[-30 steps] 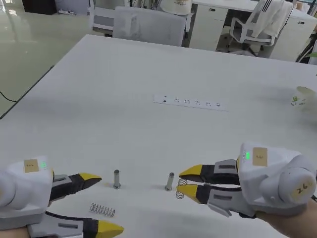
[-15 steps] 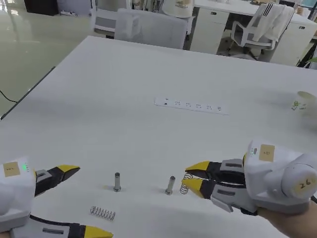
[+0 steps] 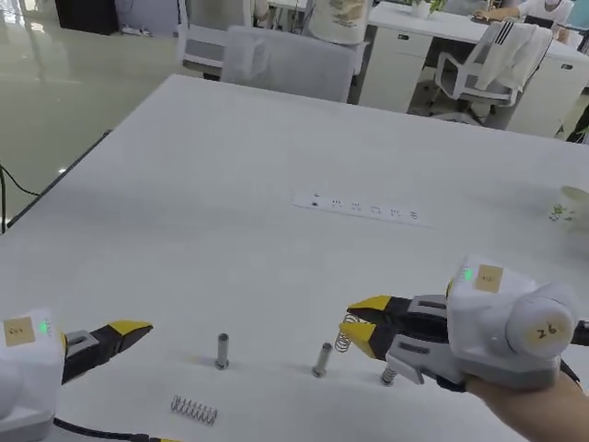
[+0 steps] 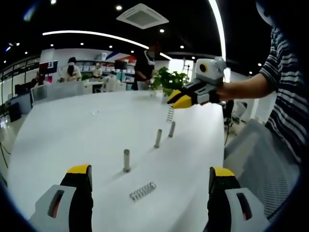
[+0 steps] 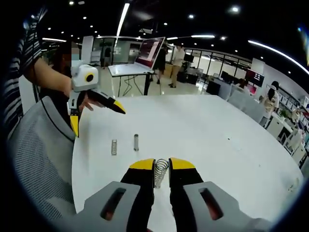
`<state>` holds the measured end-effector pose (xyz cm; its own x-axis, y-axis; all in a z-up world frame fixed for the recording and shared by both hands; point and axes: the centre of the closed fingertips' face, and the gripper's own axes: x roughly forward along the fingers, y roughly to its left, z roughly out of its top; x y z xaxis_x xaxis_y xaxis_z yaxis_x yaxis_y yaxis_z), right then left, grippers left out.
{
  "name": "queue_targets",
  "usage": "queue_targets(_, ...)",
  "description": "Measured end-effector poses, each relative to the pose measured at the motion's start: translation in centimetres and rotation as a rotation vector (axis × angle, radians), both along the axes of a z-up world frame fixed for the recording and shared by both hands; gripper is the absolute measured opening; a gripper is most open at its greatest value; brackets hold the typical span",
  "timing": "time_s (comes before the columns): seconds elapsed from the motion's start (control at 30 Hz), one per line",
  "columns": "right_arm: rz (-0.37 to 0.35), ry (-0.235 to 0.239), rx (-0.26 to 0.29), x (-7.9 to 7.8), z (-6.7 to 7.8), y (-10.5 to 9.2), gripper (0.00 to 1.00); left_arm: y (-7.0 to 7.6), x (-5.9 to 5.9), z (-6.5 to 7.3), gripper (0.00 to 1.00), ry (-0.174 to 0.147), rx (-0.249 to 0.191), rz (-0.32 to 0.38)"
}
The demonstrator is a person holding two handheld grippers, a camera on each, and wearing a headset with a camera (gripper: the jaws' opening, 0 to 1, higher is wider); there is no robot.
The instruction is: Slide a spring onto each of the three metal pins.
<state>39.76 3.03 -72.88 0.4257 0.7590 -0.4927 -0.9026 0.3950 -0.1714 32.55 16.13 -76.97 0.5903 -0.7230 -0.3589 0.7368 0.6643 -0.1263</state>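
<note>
**Ops:** What's on your screen?

**Me:** The white desk [image 3: 276, 166] takes up most of the head view, and a grey chair [image 3: 285, 55] stands behind its far edge at the top of the frame. My right gripper [image 3: 357, 322] is at lower right and my left gripper [image 4: 149, 171] is in the lower left corner.

**Ops:** Jaws?

**Me:** The right jaws are pinching a spring [image 5: 161, 170], held upright between the yellow tips. The left jaws are spread wide with nothing in them.

**Ops:** What else is on the desk?

**Me:** A white power strip [image 3: 361, 208] lies at the centre of the frame, and there's a paper cup [image 3: 572, 203] at the right edge.

**Ops:** And the pins?

**Me:** In the left gripper view I see three upright in a row: near pin [image 4: 126, 160], middle pin [image 4: 158, 138], far pin [image 4: 172, 129]. In the head view the pinched spring sits just up and right of the middle pin, and I cannot tell if they touch. A loose spring [image 4: 142, 191] lies flat on the desk near the near pin, low in the frame
</note>
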Motion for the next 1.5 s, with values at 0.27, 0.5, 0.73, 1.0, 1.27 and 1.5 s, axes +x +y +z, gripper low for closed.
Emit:
queue_targets(0.27, -0.017, 0.011, -0.001, 0.8, -0.8, 0.6, 0.08, -0.1, -0.2, 0.0, 0.98, 0.004, -0.01, 0.0)
queue_targets(0.5, -0.025, 0.012, -0.008, 1.2, -1.2, 1.0, 0.08, -0.1, -0.3, -0.1, 0.95, 0.007, -0.012, 0.002)
queue_targets(0.73, -0.003, 0.003, -0.07, 1.2, -3.2, 1.1, 0.08, 0.1, -0.1, 0.3, 0.94, -0.001, -0.012, 0.011)
queue_targets(1.0, -0.009, 0.035, -0.083, 1.5, -5.5, 1.4, 0.08, 0.6, 0.0, 0.3, 0.94, 0.0, -0.012, 0.032)
queue_targets(1.27, -0.006, 0.072, -0.118, 1.3, -8.0, 1.5, 0.08, 0.9, -0.3, -0.1, 0.94, 0.011, -0.002, 0.043)
queue_targets(1.5, -0.009, 0.081, -0.143, 1.3, -8.6, 1.1, 0.08, 0.8, -0.2, 0.0, 0.93, 0.014, -0.007, 0.046)
